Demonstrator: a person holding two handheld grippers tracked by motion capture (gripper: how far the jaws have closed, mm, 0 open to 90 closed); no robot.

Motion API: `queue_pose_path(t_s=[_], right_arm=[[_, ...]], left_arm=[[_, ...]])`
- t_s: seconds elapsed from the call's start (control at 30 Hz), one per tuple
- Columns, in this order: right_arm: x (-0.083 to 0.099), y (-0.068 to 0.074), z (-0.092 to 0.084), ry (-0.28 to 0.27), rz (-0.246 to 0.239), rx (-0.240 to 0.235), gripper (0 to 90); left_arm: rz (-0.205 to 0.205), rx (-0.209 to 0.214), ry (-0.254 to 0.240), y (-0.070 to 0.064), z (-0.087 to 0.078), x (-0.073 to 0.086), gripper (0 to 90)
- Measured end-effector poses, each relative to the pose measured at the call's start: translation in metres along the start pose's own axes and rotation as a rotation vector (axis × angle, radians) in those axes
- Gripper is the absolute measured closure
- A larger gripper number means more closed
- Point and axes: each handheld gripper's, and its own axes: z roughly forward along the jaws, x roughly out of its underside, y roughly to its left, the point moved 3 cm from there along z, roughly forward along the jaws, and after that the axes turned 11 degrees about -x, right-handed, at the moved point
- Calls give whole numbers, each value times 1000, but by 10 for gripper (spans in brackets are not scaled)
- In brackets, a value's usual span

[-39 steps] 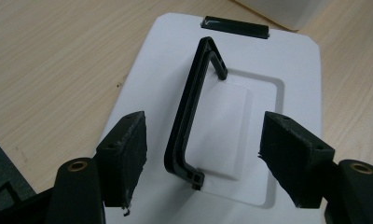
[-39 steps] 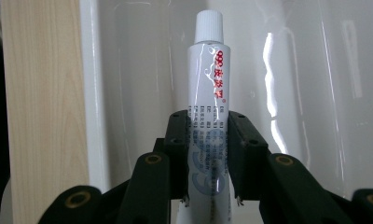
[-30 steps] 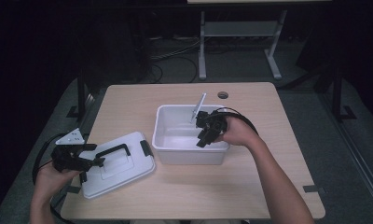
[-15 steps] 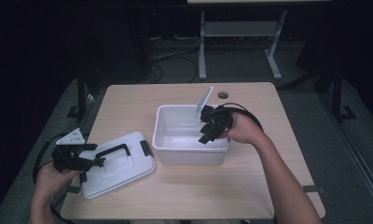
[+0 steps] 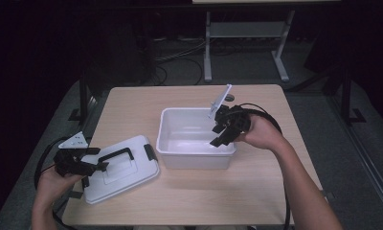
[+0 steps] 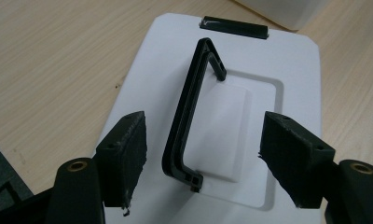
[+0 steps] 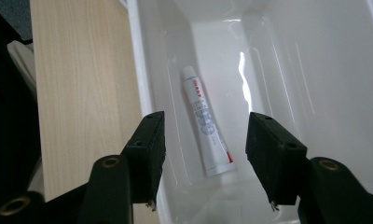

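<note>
A white plastic box [image 5: 195, 153] stands open in the middle of the wooden table. A white tube [image 7: 207, 122] lies flat on its floor beside one wall. My right gripper [image 5: 219, 135] hangs over the box's right end [image 7: 142, 100]; its jaws have just been opening, and nothing is between them, the tube lying well below. The box's white lid [image 5: 120, 167] with a black handle [image 6: 187, 121] rests on the table at the left. My left gripper [image 5: 89, 168] stands open low over the lid, its pads [image 6: 124, 151] on either side of the handle without touching it.
A black clip [image 6: 233, 27] sits on the lid's far end. The table's left edge [image 5: 86, 153] is close to my left hand. A dark round cap [image 5: 229, 97] lies on the table behind the box. Cables trail from both grippers.
My right gripper has lifted out of the box and drawn back toward its right rim, jaws spreading. The left gripper and the lid have not moved.
</note>
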Motion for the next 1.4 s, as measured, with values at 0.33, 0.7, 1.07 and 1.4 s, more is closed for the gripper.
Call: queue_pose_path(t_s=[0.33,0.7,1.07,1.4], right_arm=[[22,15,-13,-12,8,34,427],[52,24,-24,-29,57,70,381],[75,29,-24,-38,94,91,355],[92,34,-20,-48,123,104,329]], left_arm=[[4,2,11,-1,2,0,309],[0,6,17,-2,4,0,308],[4,9,24,-3,6,-1,309],[4,8,25,-3,5,-1,308]])
